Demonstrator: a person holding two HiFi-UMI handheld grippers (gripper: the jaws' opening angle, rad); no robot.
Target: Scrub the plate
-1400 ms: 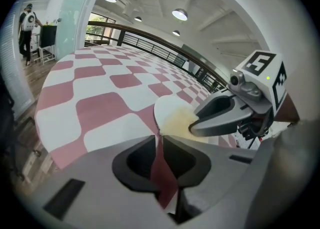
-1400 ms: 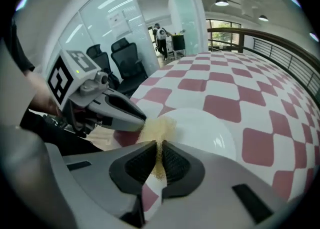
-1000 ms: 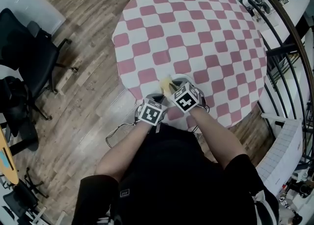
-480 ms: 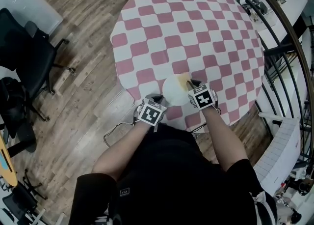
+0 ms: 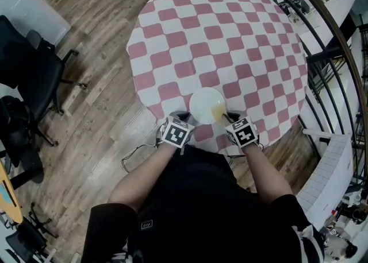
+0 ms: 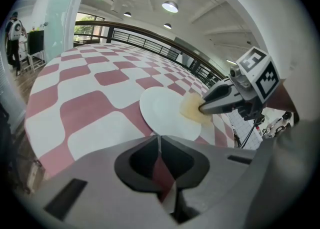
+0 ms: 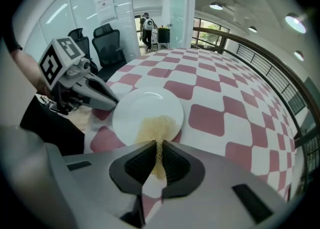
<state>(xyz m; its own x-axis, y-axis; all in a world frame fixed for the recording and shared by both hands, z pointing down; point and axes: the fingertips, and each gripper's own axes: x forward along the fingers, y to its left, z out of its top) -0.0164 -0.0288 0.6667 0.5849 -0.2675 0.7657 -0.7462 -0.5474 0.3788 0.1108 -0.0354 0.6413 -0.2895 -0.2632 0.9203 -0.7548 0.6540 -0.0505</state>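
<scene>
A round counter (image 5: 190, 20) in a pink-and-white checked cloth has a white plate (image 5: 202, 104) at its near edge, right in front of the person. The left gripper (image 5: 184, 116) has its fingers clenched on the plate's near-left rim; its own view (image 6: 160, 137) shows them meeting at the rim of the plate (image 6: 160, 108). The right gripper (image 5: 226, 117) has its fingers pinched on a yellow sponge (image 5: 218, 115), which lies on the right part of the plate.

The only print close by is the black-and-white square patterns on the marker cubes (image 5: 177, 132). In the right gripper view a sheet (image 7: 107, 0) is stuck to a glass wall, its print too small to read.

That same view shows the sponge (image 7: 156, 125) running from between its fingers (image 7: 159, 145) onto the plate (image 7: 145, 105), the left gripper (image 7: 114, 104) touching the rim, black chairs (image 7: 107, 35) to the far left, and a person (image 7: 146, 25) standing well off at the back. The left gripper view shows the right gripper (image 6: 202, 108) pressing the sponge (image 6: 190, 109) down, and a dark railing (image 6: 145, 43) beyond the counter. Only the head view takes in the wooden floor (image 5: 98, 101).
</scene>
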